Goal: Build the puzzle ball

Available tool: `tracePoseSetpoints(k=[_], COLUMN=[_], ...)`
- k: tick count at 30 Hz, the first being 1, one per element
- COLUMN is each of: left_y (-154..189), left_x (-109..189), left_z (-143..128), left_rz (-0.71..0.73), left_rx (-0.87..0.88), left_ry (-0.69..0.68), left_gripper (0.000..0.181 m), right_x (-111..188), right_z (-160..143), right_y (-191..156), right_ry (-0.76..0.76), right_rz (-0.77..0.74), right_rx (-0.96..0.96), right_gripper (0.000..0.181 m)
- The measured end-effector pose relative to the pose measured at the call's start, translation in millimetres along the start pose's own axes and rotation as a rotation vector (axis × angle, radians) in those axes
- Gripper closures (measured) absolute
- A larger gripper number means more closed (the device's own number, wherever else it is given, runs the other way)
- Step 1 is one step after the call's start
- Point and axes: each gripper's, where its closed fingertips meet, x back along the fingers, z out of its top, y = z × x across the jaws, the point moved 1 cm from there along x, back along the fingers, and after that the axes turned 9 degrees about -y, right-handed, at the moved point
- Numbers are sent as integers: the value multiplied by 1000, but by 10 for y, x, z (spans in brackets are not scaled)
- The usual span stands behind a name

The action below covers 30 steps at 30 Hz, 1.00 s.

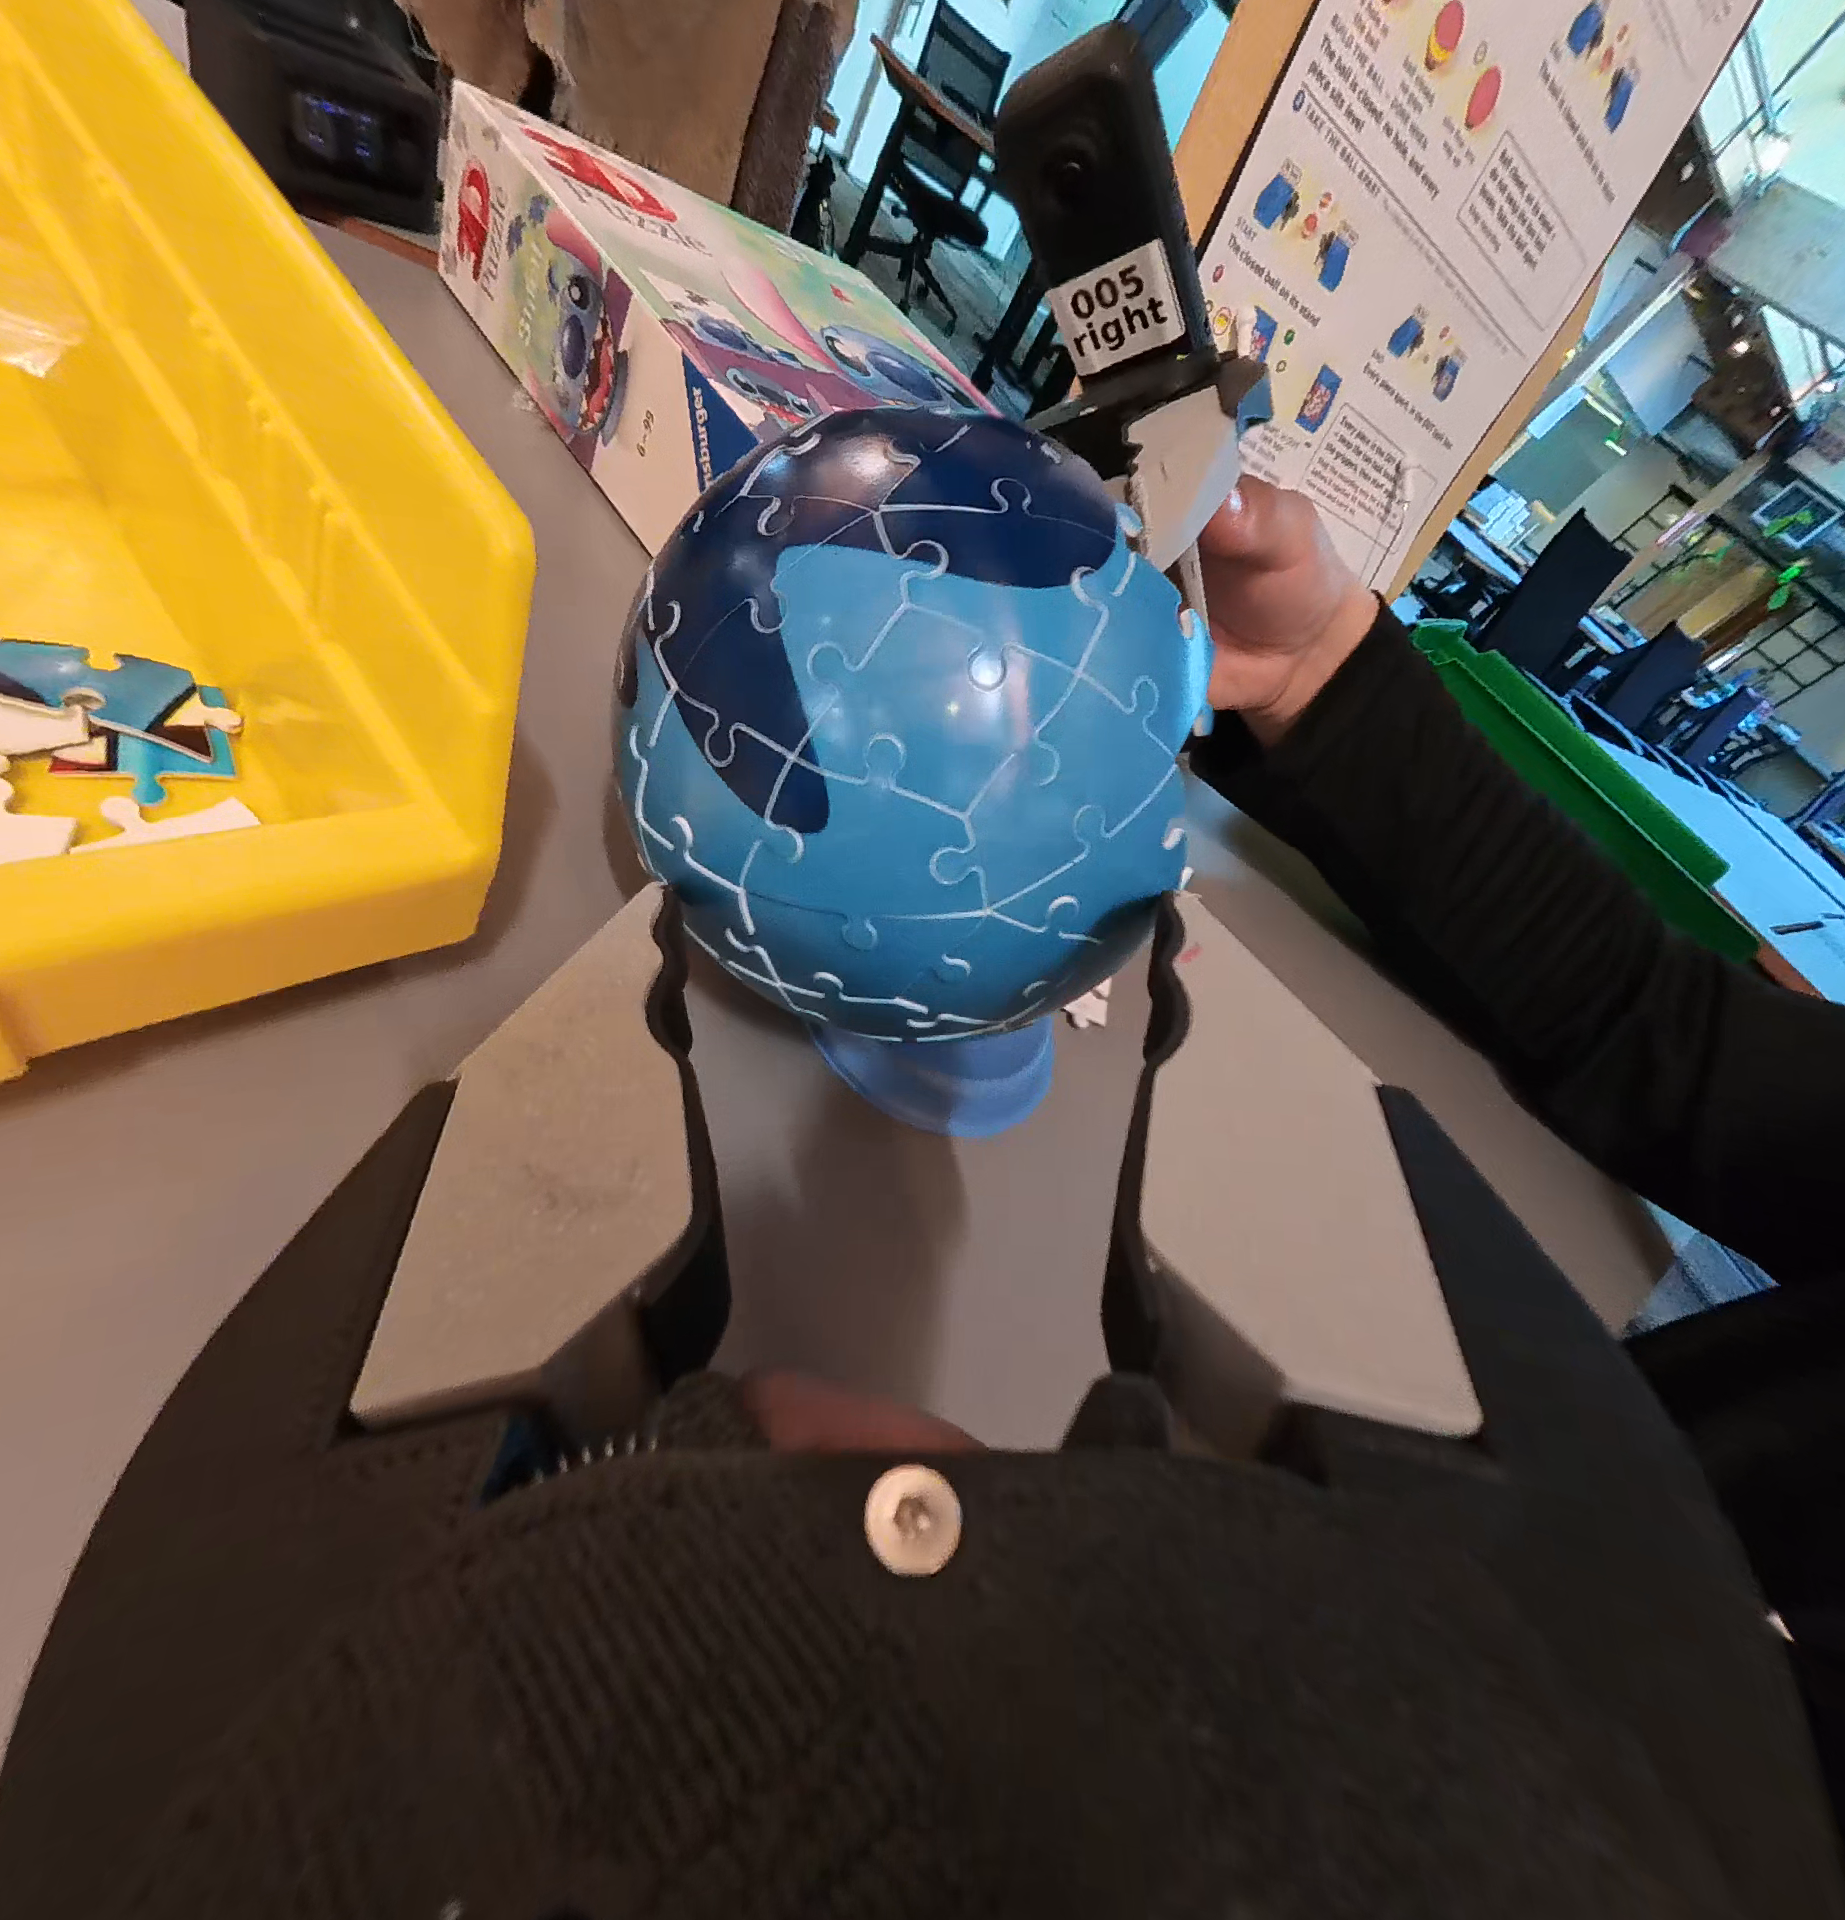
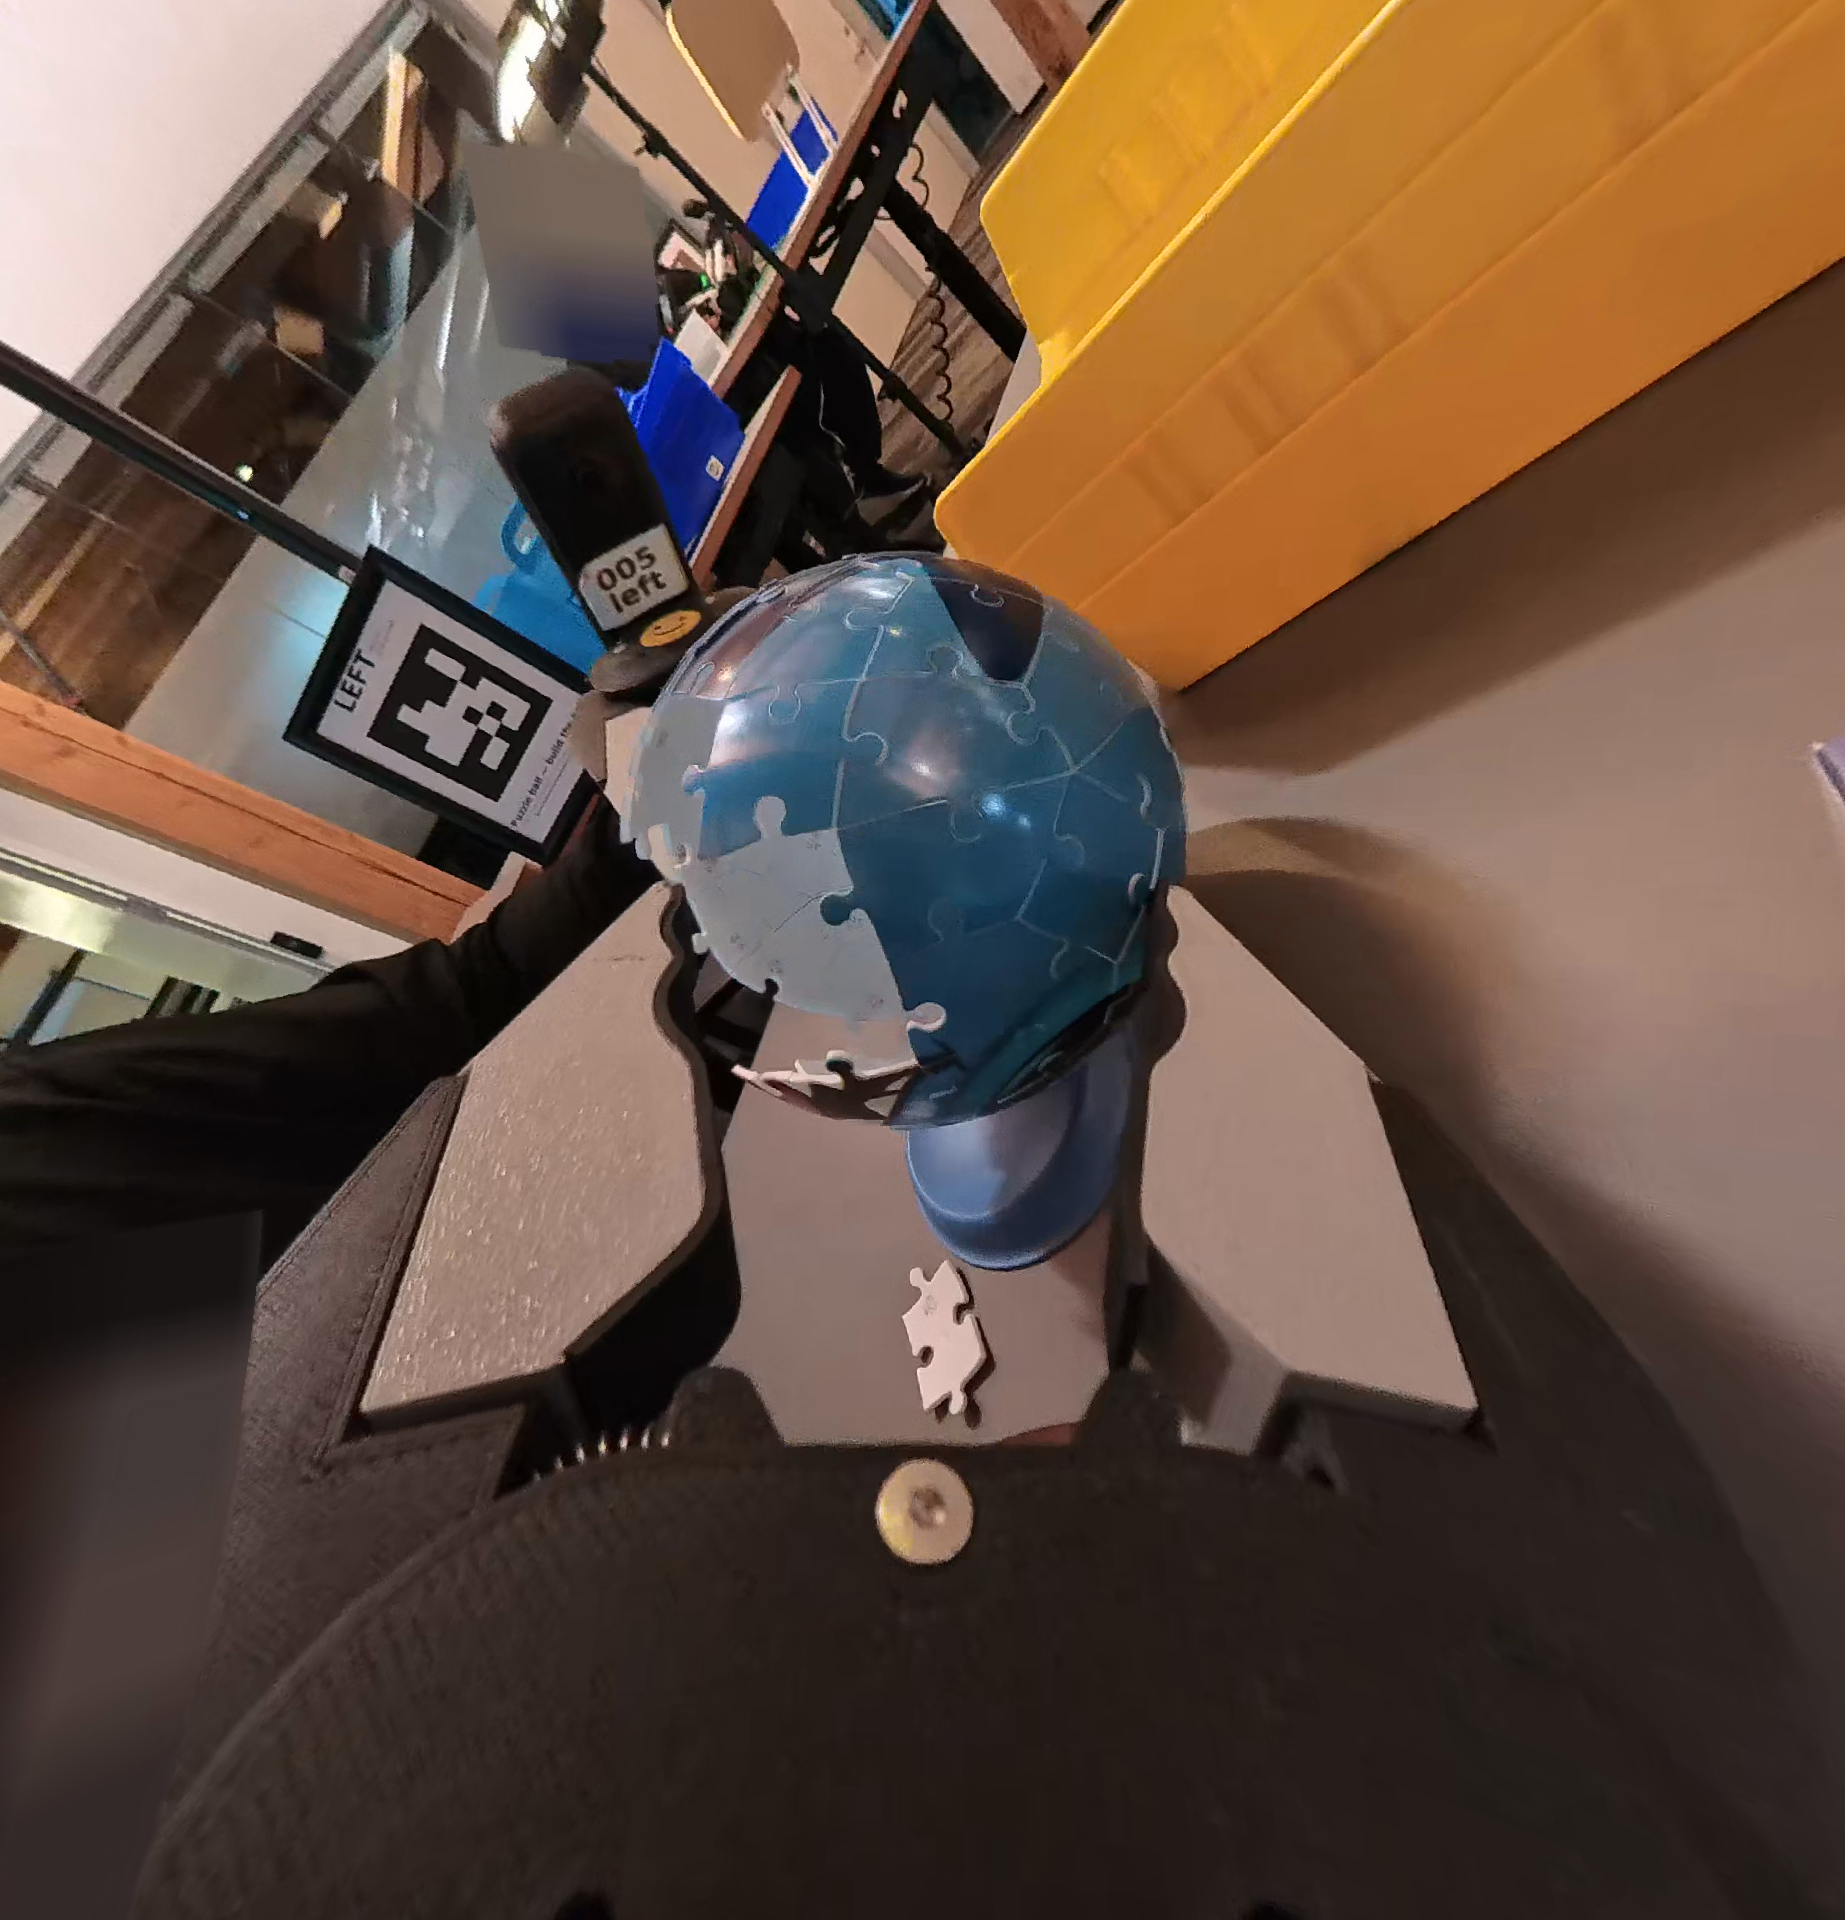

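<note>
The blue puzzle ball rests on its blue stand on the grey table. My left gripper has a finger against each lower side of the ball. In the right wrist view the ball shows a gap with white piece edges at its lower left. My right gripper clasps the ball from the opposite side, above the stand. The right gripper also shows in the left wrist view, behind the ball. A loose white piece lies on the table between the right fingers.
A yellow bin with loose puzzle pieces stands left of the ball; it also shows in the right wrist view. The puzzle box lies behind. An instruction sheet and a green bin are at the right. Across from one pair of fingers to the other is roughly 9 cm. Both grippers' tips are roughly 15 cm from the loose white piece.
</note>
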Motion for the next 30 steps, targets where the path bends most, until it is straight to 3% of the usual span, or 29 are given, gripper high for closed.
tracePoseSetpoints(k=[11, 23, 30], left_y=[111, 265, 366], left_x=[-11, -87, -135], left_z=[-196, -184, -197], left_rz=[-29, 111, 138], left_rx=[12, -91, -26], left_ry=[-39, -52, -42], left_gripper=[90, 89, 86], right_x=[-18, 41, 103], right_z=[-140, -194, -227], right_y=[-131, -182, -303], right_ry=[-85, -84, -101], right_rz=[18, 5, 21], right_rx=[47, 59, 79], right_gripper=[101, 96, 101])
